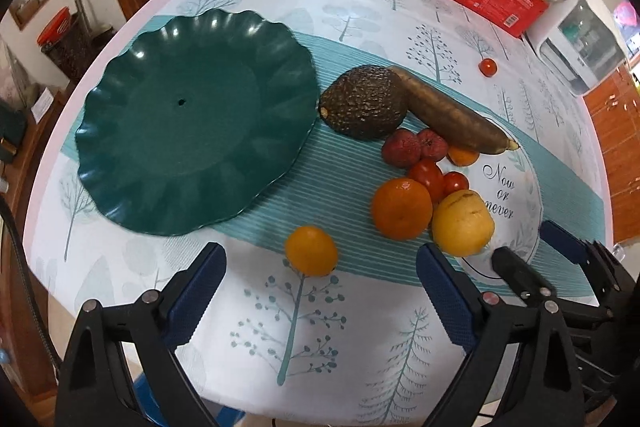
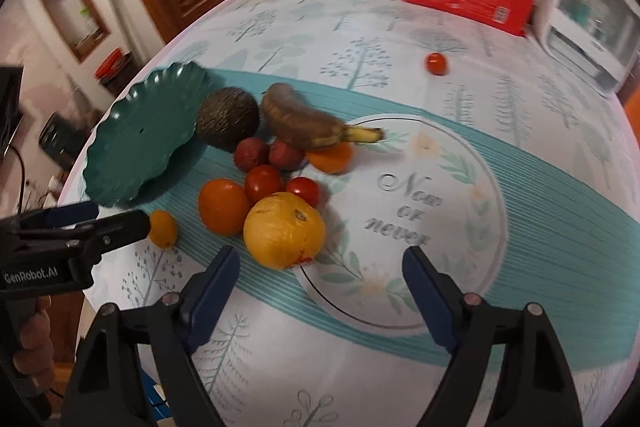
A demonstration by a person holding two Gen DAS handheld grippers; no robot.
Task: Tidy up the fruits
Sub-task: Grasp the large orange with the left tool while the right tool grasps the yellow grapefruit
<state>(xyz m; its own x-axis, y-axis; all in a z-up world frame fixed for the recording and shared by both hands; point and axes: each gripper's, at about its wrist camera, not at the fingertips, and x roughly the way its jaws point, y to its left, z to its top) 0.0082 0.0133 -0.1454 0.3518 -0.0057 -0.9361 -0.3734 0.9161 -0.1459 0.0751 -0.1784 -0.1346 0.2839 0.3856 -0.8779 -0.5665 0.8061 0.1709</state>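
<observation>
Fruits heaped centre-right of the left wrist view on the table, beside an empty green plate at left: avocado, brown banana, orange, yellow fruit, small tomatoes. Lone small orange fruit lower centre, just ahead of the left claw, spread wide, holding nothing. Right claw gaping too, empty, yellow fruit just above its left finger. Best to centre each claw over one fruit, descend straight, close gently. Stray tomato upper right, possibly rolling; blur in the right view makes that uncertain.
</observation>
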